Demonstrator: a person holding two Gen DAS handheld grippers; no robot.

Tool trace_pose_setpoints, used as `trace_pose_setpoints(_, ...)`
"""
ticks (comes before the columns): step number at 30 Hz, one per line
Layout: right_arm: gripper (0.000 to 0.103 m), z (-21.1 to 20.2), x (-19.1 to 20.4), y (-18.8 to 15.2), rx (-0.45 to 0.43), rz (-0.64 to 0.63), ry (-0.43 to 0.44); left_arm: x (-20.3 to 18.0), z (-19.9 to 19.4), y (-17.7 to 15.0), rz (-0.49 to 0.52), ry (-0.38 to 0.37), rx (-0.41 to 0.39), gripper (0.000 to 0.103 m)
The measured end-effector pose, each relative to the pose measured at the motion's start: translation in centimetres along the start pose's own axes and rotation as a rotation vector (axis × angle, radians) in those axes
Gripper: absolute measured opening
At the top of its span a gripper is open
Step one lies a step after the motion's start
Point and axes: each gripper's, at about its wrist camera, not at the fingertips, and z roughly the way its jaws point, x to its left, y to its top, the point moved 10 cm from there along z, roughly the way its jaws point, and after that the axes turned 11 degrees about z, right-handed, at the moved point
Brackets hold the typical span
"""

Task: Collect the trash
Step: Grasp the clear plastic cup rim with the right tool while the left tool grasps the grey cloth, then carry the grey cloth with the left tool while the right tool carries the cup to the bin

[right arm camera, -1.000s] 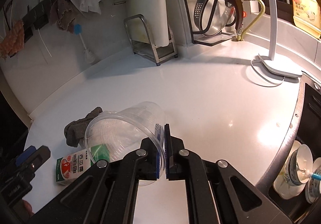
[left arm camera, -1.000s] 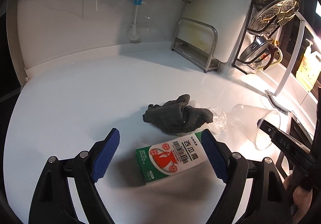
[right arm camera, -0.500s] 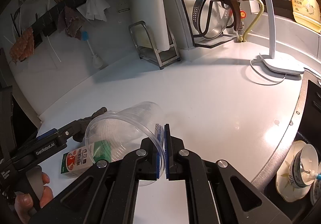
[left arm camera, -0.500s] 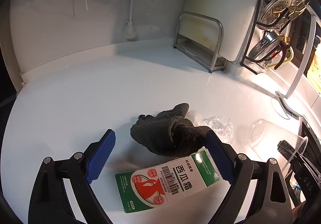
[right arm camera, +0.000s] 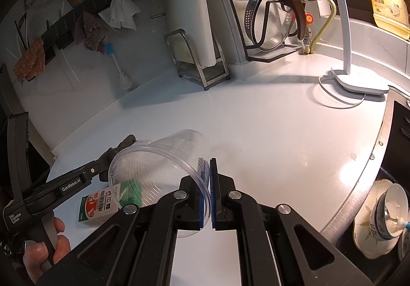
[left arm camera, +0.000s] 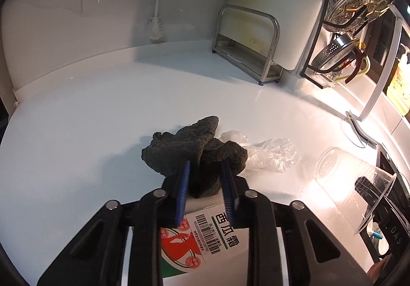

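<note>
My left gripper (left arm camera: 205, 183) is shut on a dark grey cloth (left arm camera: 184, 150) lying crumpled on the white counter (left arm camera: 89, 119). A green, white and red carton (left arm camera: 202, 245) lies flat just below the fingers. Crumpled clear plastic wrap (left arm camera: 271, 155) sits right of the cloth. My right gripper (right arm camera: 208, 181) is shut on the rim of a clear plastic cup (right arm camera: 164, 163), held on its side above the counter; the cup also shows in the left wrist view (left arm camera: 353, 183). The carton (right arm camera: 102, 206) and cloth (right arm camera: 112, 155) lie behind the cup.
A steel rack (left arm camera: 248, 45) and cutting board stand at the back. A dish rack with strainers (right arm camera: 264, 17) and a white lamp base (right arm camera: 358, 81) are at the right. The sink (right arm camera: 384, 209) holds bowls. A brush (left arm camera: 156, 29) hangs on the wall.
My left gripper moved forward past the carton and closed on the grey cloth. The right gripper kept hold of the cup and shifted slightly.
</note>
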Motion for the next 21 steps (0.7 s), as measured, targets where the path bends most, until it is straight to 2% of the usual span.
trace_pose_setpoints(8,0.004,-0.1,0.0,0.0,-0.002,-0.001,-0.001,0.9,-1.0,0.7,-0.009,0.003,-0.034,0.007)
trace_pose_setpoints(15,0.004,-0.6,-0.1,0.1,-0.009,0.002,-0.003,2.4,-4.1,2.5,-0.013,0.033,-0.106,0.006)
trace_pose_setpoints(21,0.004,-1.7,-0.3,-0.4,-0.009,0.009,-0.01,2.8,-7.8,2.7,0.001,0.055,-0.152,0.006)
